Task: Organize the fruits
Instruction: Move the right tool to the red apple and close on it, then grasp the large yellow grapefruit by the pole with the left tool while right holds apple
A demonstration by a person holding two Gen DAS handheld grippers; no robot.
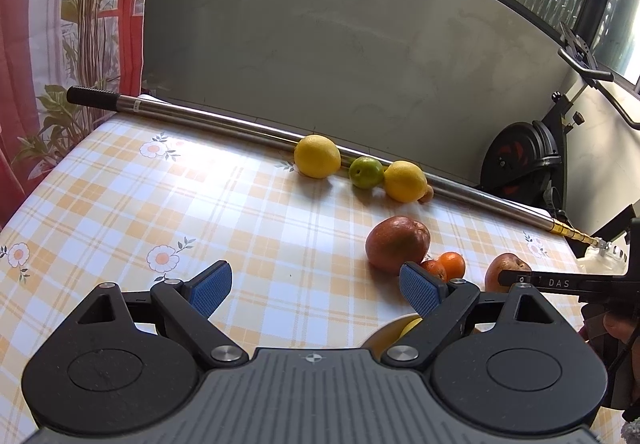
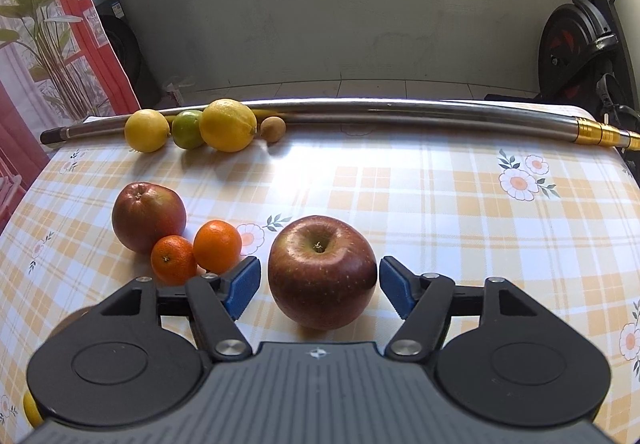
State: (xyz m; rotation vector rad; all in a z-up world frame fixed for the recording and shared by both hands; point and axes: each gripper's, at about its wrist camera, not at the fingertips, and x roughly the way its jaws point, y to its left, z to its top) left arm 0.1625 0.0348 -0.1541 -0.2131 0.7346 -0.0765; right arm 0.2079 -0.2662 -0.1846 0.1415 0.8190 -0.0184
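"DAS" — right hand-held gripper (image 1: 568,284)

The tablecloth (image 2: 440,204) looks like glossy, wipeable vinyl, throwing a bright glare at eleven o'clock of the near apple (image 2: 322,276). That apple has smooth, waxy, speckled skin with a sheen; the far apple (image 2: 148,216) is duller. The lemons (image 2: 227,124) and mandarins (image 2: 217,245) show fine pebbled rind. The pole (image 2: 400,112) is brushed metal with a shiny gold-toned end. The right gripper (image 2: 319,286) has matt black plastic arms and ribbed blue pads (image 2: 244,286), probably rubber.
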